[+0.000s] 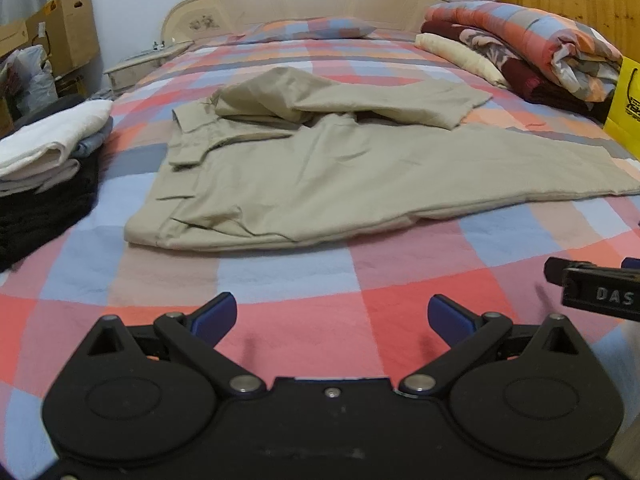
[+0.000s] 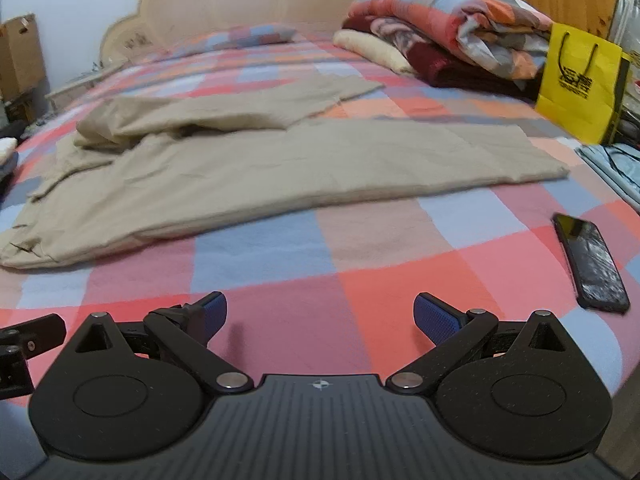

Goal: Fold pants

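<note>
Beige pants (image 1: pixel 304 172) lie spread across the checkered bed, waistband at the left, legs running right. The near leg lies flat; the far leg (image 1: pixel 360 100) is bunched and partly folded over near the waist. In the right wrist view the same pants (image 2: pixel 280 168) stretch from the left edge to past the middle. My left gripper (image 1: pixel 331 316) hovers open over the bedspread, well short of the pants. My right gripper (image 2: pixel 320 316) is open too, just to the right of the left one, with nothing between its fingers.
A stack of folded clothes (image 1: pixel 44 152) sits at the bed's left edge. Folded blankets (image 2: pixel 448 32) are piled at the far right, beside a yellow paper bag (image 2: pixel 576 84). A black phone (image 2: pixel 590 264) lies on the bedspread near the right edge. A pillow (image 1: pixel 312 28) rests by the headboard.
</note>
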The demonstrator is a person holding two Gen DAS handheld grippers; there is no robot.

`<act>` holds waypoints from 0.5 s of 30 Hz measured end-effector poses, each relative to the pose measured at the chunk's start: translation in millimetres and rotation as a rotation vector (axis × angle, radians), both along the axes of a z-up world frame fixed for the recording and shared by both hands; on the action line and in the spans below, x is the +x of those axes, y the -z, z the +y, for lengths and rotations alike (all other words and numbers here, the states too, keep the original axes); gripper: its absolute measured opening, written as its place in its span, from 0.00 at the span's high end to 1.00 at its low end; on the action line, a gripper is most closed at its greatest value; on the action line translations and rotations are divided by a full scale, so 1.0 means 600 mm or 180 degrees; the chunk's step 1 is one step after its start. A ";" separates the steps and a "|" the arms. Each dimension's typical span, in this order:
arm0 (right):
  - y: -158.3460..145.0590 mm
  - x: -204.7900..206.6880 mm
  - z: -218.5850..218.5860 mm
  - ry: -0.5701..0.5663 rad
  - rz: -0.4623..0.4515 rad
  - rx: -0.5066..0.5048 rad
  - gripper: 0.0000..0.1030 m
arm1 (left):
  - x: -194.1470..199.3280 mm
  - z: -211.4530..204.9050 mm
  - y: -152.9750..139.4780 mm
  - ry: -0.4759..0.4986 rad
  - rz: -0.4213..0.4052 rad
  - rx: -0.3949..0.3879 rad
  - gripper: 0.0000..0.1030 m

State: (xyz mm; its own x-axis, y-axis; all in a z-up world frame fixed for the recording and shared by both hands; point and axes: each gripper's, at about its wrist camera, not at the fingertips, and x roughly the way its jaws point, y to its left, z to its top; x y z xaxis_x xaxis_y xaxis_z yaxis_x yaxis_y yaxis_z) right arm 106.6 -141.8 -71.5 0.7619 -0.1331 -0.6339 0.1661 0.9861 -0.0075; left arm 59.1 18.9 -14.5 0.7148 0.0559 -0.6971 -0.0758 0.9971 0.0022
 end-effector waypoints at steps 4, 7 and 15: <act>0.003 0.000 -0.011 -0.0366 -0.0280 0.0425 0.00 | 0.008 0.062 -0.011 -0.0320 -0.0109 -0.0055 0.00; 0.023 0.024 -0.028 -0.0466 -0.0235 0.0943 0.00 | 0.021 0.135 -0.008 -0.0567 -0.0064 -0.0349 0.00; 0.046 0.094 -0.014 -0.0493 -0.0150 0.1175 0.00 | 0.066 0.274 0.028 -0.0931 -0.0093 -0.0994 0.00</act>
State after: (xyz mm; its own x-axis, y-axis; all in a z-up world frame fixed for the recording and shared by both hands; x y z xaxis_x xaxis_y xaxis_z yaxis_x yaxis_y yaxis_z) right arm 162.8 -149.9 -99.4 0.7844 0.2156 -0.5816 0.0070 0.9345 0.3559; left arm 98.6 183.0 -31.3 0.7199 0.0485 -0.6924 -0.3510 0.8861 -0.3028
